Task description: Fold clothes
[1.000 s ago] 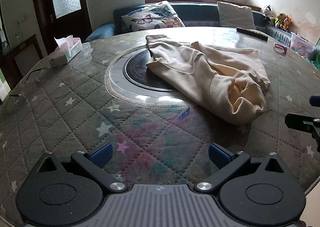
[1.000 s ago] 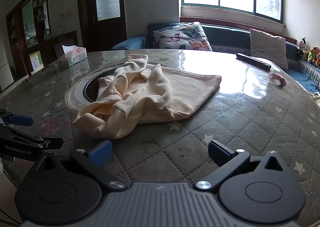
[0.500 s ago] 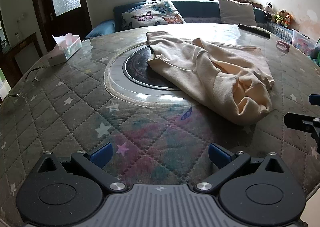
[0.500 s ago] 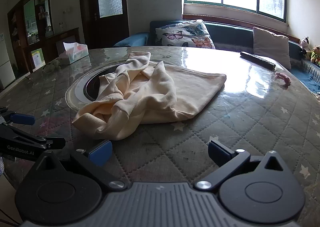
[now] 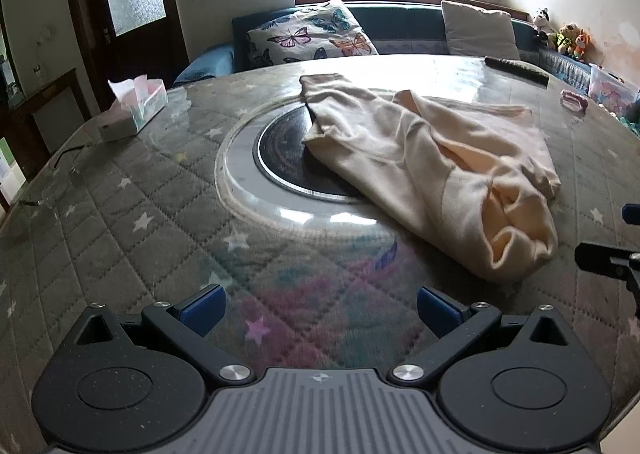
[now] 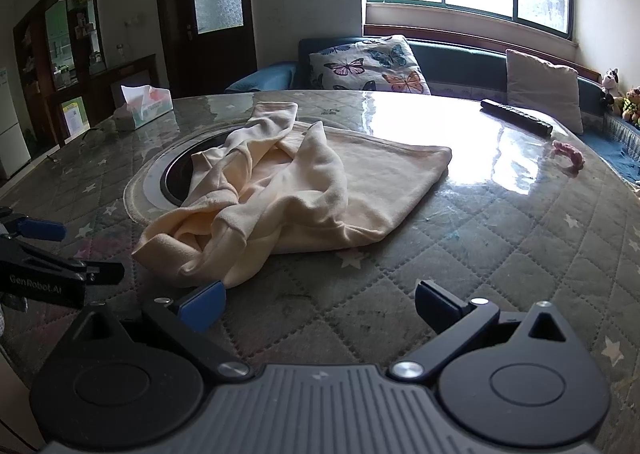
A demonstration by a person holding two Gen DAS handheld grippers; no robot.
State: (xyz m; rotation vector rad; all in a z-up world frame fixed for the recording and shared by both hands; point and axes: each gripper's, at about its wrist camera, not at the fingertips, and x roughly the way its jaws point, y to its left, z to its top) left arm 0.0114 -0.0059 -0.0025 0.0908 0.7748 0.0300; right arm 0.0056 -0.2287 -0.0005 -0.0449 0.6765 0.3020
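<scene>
Left wrist view: the left gripper (image 5: 318, 304) hangs low over the near part of the round bench (image 5: 120, 214), which is covered in grey quilted cloth with stars under clear glass; its blue-padded fingers (image 5: 202, 304) are spread wide with nothing between them. The crumpled cream-coloured knit garment (image 5: 432, 170) lies right of the black round hob (image 5: 284, 158) sunk in the bench's middle, overlapping the hob's right edge. Its long axis runs from a narrow end beyond the hob down to a bunched, rolled end near the bench's right edge. The right gripper's black tip (image 5: 608, 258) shows just right of that bunched end. Left of the hob the quilted surface lies bare as far as the white tissue box (image 5: 134, 112) at the far left rim.

Right wrist view: the right gripper (image 6: 318, 304) is also released, jaws wide, its left blue pad (image 6: 202, 306) just short of the garment's (image 6: 304, 194) nearest fold, not clearly touching. From here the garment stretches from the hob (image 6: 180, 174) on the left to a flat squared corner on the right. Right of the hob and past the garment lies open glass, with a black remote control (image 6: 516, 117) and a small pink object (image 6: 568, 154) near the far rim.
</scene>
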